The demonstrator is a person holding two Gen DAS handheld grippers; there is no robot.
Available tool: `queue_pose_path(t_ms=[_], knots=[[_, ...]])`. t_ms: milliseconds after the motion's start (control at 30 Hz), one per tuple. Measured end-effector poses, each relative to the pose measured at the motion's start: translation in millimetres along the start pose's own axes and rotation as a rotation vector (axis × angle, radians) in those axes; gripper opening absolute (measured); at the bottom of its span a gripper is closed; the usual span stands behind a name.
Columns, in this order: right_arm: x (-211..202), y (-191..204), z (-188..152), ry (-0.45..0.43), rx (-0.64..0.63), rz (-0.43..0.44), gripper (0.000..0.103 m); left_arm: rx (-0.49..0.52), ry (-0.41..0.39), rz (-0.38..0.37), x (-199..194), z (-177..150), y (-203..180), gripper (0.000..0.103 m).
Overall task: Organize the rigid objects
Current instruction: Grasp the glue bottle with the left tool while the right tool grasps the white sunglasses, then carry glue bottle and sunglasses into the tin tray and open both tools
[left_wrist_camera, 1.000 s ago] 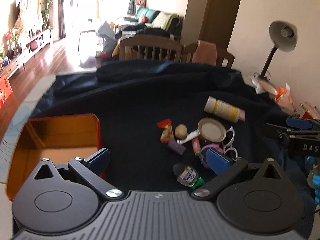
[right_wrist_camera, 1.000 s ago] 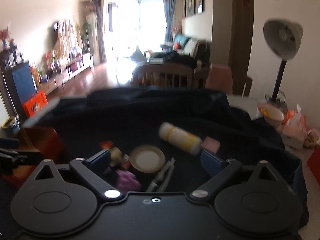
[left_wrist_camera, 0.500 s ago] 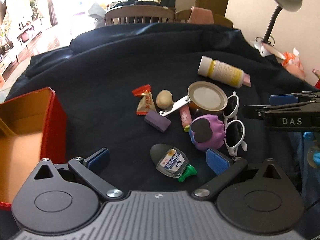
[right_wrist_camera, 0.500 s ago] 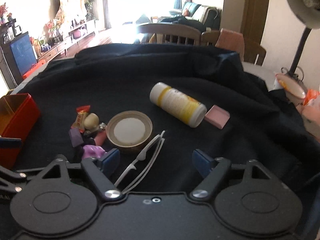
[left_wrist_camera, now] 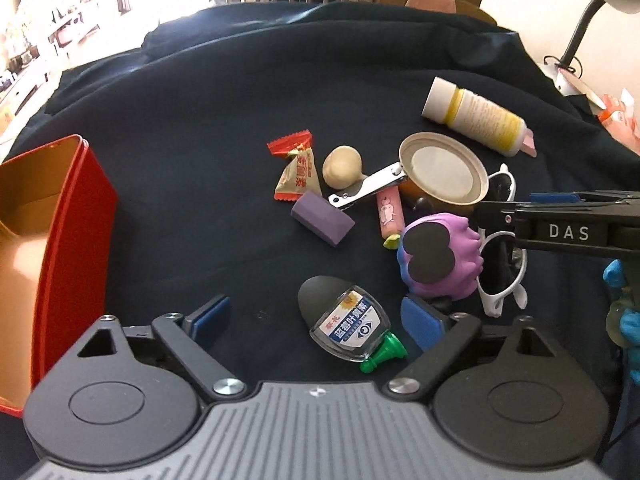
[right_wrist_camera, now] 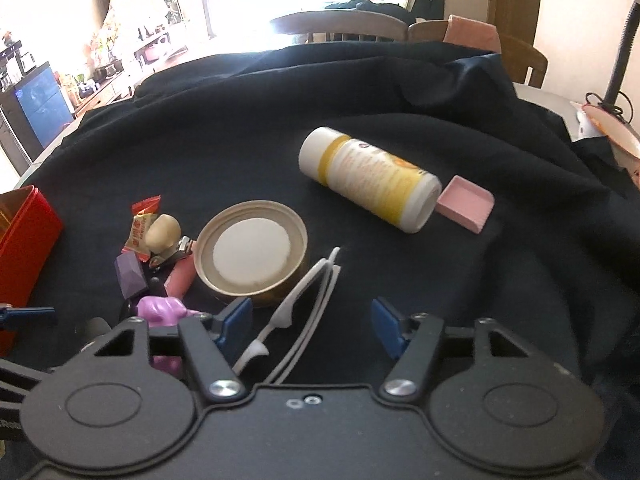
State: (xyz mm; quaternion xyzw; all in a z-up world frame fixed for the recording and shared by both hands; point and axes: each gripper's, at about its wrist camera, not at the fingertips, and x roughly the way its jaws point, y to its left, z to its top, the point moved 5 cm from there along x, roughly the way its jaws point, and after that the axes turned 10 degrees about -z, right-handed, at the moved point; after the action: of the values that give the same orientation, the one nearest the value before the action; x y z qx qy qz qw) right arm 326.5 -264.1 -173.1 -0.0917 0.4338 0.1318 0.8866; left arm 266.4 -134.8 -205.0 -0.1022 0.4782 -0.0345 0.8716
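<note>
Small objects lie on a dark cloth. My left gripper (left_wrist_camera: 316, 316) is open, low over a black glue bottle with a green cap (left_wrist_camera: 344, 324); a purple toy (left_wrist_camera: 440, 256) sits by its right finger. My right gripper (right_wrist_camera: 312, 320) is open and empty above white sunglasses (right_wrist_camera: 304, 304), which also show in the left wrist view (left_wrist_camera: 504, 264). A round tin lid (right_wrist_camera: 252, 252), a white and yellow bottle (right_wrist_camera: 368, 178), a pink box (right_wrist_camera: 466, 203), a purple block (left_wrist_camera: 322, 218), a wrapped candy (left_wrist_camera: 296, 168), a beige lump (left_wrist_camera: 342, 165), nail clippers (left_wrist_camera: 368, 190) and a pink eraser (left_wrist_camera: 389, 212) lie around.
An open red tin box (left_wrist_camera: 48, 240) stands at the left edge of the cloth, also in the right wrist view (right_wrist_camera: 22, 248). A desk lamp (left_wrist_camera: 600, 4) and packets stand at the far right. Chairs (right_wrist_camera: 340, 26) stand behind the table.
Both grippers have come down and forward toward the pile. The glue bottle now lies between my left fingers, and the sunglasses sit under my right gripper.
</note>
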Motion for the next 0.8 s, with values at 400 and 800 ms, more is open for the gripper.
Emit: queue_pose_path(t_ms=[400,800], knots=[[6,9,-1,0.003,-0.038,0.001,0.031,0.058,0.010,0.041,3,1,0,0.059],[-18,-11,-3,-0.069,0.009,0.043,0.020,0.027,0.006,0.043,-4,2,9,0.046]])
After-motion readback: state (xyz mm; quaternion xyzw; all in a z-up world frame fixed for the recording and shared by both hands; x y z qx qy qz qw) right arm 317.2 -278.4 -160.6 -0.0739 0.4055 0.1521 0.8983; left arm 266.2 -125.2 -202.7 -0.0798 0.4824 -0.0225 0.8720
